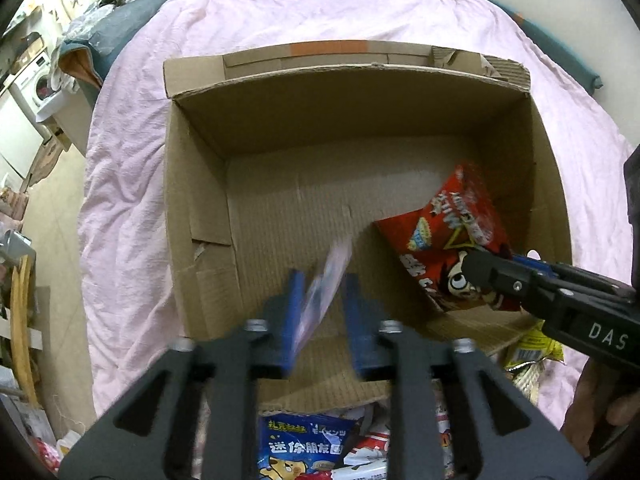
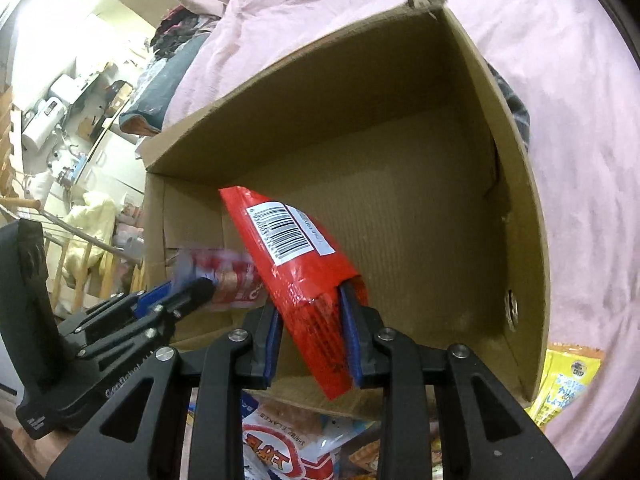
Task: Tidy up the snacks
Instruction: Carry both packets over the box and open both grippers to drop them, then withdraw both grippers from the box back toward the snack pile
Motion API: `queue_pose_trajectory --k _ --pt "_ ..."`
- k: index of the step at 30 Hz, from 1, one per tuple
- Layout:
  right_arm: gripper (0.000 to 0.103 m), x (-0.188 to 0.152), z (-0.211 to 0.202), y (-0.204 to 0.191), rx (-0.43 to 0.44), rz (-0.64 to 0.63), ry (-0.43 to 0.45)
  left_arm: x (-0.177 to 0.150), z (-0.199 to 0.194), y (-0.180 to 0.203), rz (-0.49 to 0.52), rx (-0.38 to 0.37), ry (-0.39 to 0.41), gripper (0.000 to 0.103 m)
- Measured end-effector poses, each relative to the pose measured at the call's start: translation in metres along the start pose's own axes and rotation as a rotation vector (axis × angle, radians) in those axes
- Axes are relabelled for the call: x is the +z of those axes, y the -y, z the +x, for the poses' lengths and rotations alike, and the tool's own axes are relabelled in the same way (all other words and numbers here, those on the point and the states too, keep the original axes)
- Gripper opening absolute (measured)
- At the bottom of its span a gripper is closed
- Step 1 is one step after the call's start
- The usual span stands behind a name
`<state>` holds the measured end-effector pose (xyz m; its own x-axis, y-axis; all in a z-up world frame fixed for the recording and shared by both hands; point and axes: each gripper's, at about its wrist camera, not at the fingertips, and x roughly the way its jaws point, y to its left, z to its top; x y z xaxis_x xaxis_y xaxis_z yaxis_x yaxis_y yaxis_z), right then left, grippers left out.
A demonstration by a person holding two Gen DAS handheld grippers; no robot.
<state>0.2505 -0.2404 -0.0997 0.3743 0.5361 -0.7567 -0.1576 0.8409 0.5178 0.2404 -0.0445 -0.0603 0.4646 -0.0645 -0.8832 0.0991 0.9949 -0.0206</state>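
An open cardboard box (image 1: 280, 120) lies on a pink bed cover, its floor bare. My left gripper (image 1: 322, 300) hovers over the box's near side; a small blurred pink-white snack packet (image 1: 326, 284) sits between its blue fingers, touching the left one. It shows as a red-white blur in the right wrist view (image 2: 224, 272). My right gripper (image 2: 310, 320) is shut on the lower end of a red snack bag (image 2: 292, 248), held over the box's right side. The red bag (image 1: 444, 236) and right gripper (image 1: 476, 264) show in the left wrist view.
More snack packets lie in front of the box: a blue one (image 1: 304, 448), a red-white shrimp flakes one (image 2: 276, 448) and a yellow one (image 2: 568, 384). The pink bed cover (image 1: 132, 160) surrounds the box. Cluttered room furniture stands off the bed's left side.
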Motion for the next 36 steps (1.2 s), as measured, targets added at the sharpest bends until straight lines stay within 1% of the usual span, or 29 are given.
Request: queue_pose_trajectory --k 1,4,6,7,8,9,10,11,13,15,22,28,33,36 --pt "0.03 0.0 0.0 -0.001 -0.003 -0.004 0.003 0.0 -0.003 0.0 -0.001 0.005 0.013 0.038" --pt "0.031 0.001 -0.003 -0.005 -0.024 -0.02 0.017 0.001 -0.008 0.001 0.011 0.014 0.036 0.04" --pt "0.035 0.002 -0.006 -0.007 -0.042 -0.032 0.036 0.002 -0.011 0.001 0.009 0.01 0.044 0.049" --pt "0.054 0.003 -0.008 -0.009 -0.052 -0.042 0.051 0.002 -0.012 0.0 0.002 0.01 0.046 0.062" --pt "0.079 0.004 -0.013 -0.01 -0.062 -0.051 0.078 0.002 -0.014 -0.001 -0.011 0.003 0.054 0.072" --pt "0.086 0.004 -0.019 -0.013 -0.075 -0.06 0.12 0.002 -0.017 -0.003 -0.023 -0.011 0.07 0.075" --pt "0.088 0.004 -0.025 -0.015 -0.081 -0.073 0.16 0.002 -0.019 -0.004 -0.027 -0.014 0.081 0.078" --pt "0.088 0.005 -0.031 -0.018 -0.084 -0.092 0.185 0.002 -0.022 -0.004 -0.028 -0.006 0.092 0.079" --pt "0.088 0.005 -0.037 -0.022 -0.071 -0.117 0.2 0.002 -0.025 -0.004 -0.023 -0.003 0.109 0.079" --pt "0.088 0.004 -0.041 -0.023 -0.077 -0.125 0.208 0.002 -0.028 -0.004 -0.022 0.002 0.123 0.079" --pt "0.088 0.004 -0.045 -0.02 -0.082 -0.1 0.209 -0.002 -0.035 -0.007 -0.029 0.011 0.146 0.079" --pt "0.088 0.004 -0.052 -0.021 -0.089 -0.079 0.22 -0.003 -0.044 -0.016 -0.063 0.012 0.167 0.079" --pt "0.088 -0.008 -0.065 -0.019 -0.092 -0.054 0.225 -0.009 -0.054 -0.018 -0.059 0.028 0.182 0.079" --pt "0.088 -0.015 -0.072 -0.021 -0.086 -0.052 0.218 -0.015 -0.064 -0.021 -0.074 0.012 0.182 0.079"
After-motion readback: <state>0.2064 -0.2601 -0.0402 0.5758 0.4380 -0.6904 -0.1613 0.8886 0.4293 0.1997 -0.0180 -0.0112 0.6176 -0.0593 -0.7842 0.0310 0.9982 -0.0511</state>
